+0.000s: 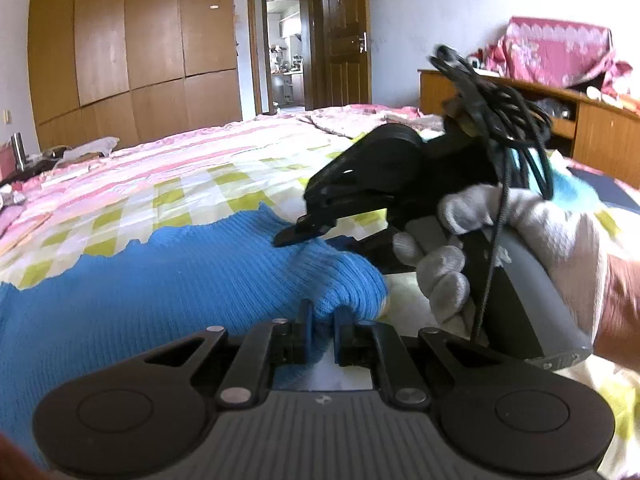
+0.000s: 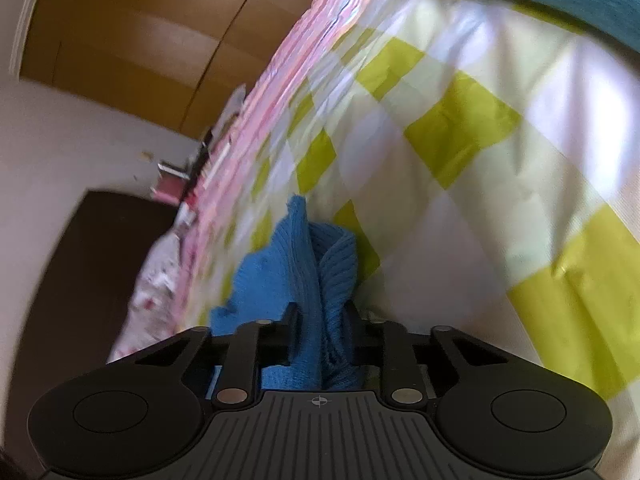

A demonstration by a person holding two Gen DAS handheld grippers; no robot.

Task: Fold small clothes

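Nearest, left gripper (image 1: 322,326) is clamped on a bunched edge of the blue ribbed garment (image 1: 168,280), which lies on the checked bedspread (image 1: 192,184); right of it, right gripper (image 2: 322,320), in a white-gloved hand (image 1: 520,240), pinches another fold of that garment
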